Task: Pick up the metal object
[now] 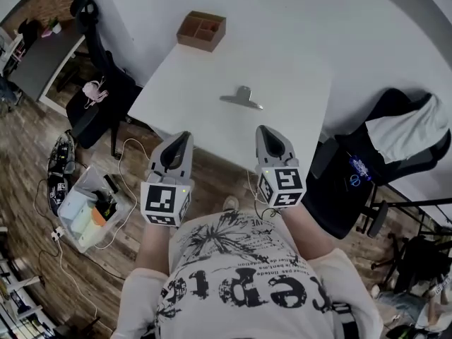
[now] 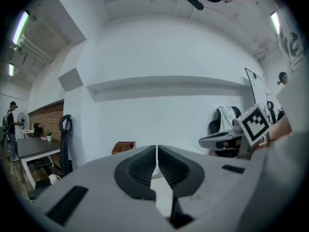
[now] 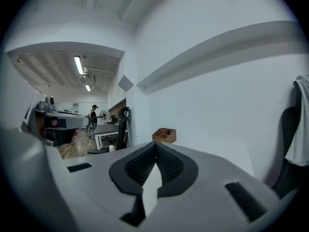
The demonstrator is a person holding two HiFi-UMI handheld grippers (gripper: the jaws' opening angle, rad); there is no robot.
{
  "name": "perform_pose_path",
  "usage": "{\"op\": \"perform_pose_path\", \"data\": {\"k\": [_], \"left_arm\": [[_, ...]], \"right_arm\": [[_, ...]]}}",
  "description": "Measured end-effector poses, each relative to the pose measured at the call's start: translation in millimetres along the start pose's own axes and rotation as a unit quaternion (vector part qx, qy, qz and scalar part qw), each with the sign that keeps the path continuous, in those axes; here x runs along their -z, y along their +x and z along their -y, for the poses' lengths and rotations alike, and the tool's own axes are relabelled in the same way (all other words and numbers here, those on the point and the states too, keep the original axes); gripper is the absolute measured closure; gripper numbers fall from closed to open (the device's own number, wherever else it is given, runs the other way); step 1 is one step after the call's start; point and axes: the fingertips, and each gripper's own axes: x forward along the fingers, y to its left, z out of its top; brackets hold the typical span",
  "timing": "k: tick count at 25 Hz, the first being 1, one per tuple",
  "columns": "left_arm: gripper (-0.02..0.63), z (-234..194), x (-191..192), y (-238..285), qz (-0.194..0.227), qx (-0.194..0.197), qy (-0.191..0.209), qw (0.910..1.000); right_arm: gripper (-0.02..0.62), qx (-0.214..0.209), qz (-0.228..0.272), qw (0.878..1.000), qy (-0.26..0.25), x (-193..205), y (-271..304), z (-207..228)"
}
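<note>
At the bottom of the head view is the person's printed shirt (image 1: 247,281); just above it the left gripper (image 1: 185,138) and the right gripper (image 1: 263,131) are held side by side, each reaching over the near edge of the white counter (image 1: 191,97); in their own views both show jaws pressed together with nothing between them. Past the tips, near the middle of the frame, the metal object (image 1: 242,99) lies flat on the counter, apart from both grippers and a little nearer the right one; at the counter's far edge, upper centre, sits a wooden box (image 1: 201,30) with compartments. On the wooden floor at lower left stands a clear plastic bin (image 1: 88,207); a black office chair (image 1: 99,83) is at upper left, another chair (image 1: 402,140) draped in white cloth at right.
</note>
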Motion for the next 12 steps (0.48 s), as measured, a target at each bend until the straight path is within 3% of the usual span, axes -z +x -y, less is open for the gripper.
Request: {"op": "perform_pose_path", "data": {"k": [8,12], "left_arm": [[0.592,-20,0,87,-0.014,0.021,-0.013,0.9996],[0.592,-32,7,128,-0.021,0.051,-0.017,0.9983]], "right_arm": [[0.604,0.027,-0.034,0.999,0.015,9,64,50],[0.604,0.056,-0.058,0.996,0.036,22,96,69]]}}
